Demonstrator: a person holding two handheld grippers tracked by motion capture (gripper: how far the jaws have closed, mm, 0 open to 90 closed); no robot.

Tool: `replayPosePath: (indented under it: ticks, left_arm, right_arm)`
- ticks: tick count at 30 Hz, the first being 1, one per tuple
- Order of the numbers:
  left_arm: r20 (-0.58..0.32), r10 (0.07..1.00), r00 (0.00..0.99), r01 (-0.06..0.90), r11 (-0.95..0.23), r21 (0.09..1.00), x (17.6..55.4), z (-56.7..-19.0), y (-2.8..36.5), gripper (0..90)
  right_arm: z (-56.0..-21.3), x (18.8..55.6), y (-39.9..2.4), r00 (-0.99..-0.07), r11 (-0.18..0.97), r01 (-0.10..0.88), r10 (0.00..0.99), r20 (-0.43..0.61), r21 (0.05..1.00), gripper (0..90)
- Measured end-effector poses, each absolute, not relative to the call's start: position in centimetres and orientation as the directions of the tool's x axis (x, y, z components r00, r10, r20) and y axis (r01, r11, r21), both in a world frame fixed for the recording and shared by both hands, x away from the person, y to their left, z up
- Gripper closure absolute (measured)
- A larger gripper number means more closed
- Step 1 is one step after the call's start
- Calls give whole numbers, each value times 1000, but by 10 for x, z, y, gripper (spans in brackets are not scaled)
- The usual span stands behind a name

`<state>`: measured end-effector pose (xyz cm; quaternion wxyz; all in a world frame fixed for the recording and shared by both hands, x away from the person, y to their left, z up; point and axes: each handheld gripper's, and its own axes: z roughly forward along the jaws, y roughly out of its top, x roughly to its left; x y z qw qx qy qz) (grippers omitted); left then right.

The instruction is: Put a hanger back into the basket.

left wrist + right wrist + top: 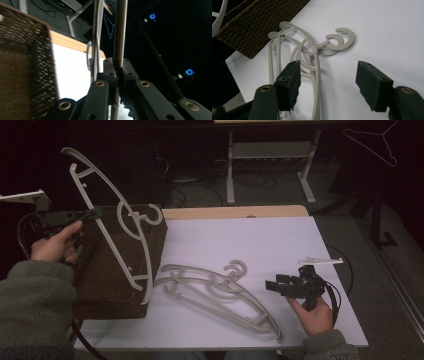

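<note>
My left gripper [92, 213] is at the far left, shut on the bar of a white plastic hanger [75, 153] that stands tilted above a brown wicker basket [120, 285]. The left gripper view has the jaws [117, 67] clamped on that hanger's bar [120, 30], with the basket wall [22, 62] to the left. Two more pale hangers [215, 287] lie stacked flat on the white table, hooks pointing away from me. My right gripper [280, 286] hovers just to their right, open and holding nothing. In the right gripper view its jaws [328, 82] straddle the hangers' necks [312, 50] from above.
A white sheet [260, 245] covers the table, with a wooden strip [235, 211] along its far edge. The basket takes up the table's left side. Behind the table stand a metal desk frame [270, 165] and cables on a dark floor. A thin wire hanger [380, 142] hangs at the top right.
</note>
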<state>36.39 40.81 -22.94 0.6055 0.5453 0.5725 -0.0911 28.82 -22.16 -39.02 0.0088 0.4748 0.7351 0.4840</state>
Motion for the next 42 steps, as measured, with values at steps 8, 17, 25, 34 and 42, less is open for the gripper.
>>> replayPosePath:
  ticks: [8,17,25,34,42]
  left_arm:
    - [-787,549,281,743,395,541,383,-218,445,849]
    - [-751,613,247,758,360,543,401,-229,457,849]
    - [-711,671,210,796,306,523,413,-255,452,848]
    - [-682,706,192,845,235,480,424,-285,442,844]
    - [-555,817,154,891,129,436,428,-311,436,788]
  right_arm:
    - [-391,289,-221,-542,84,692,716,440,717,355]
    - [-391,289,-220,-542,87,690,719,434,718,356]
    - [-390,287,-219,-545,97,691,721,428,717,357]
    - [-390,287,-217,-545,104,694,723,425,713,357]
    - [-391,287,-216,-548,107,691,722,422,714,357]
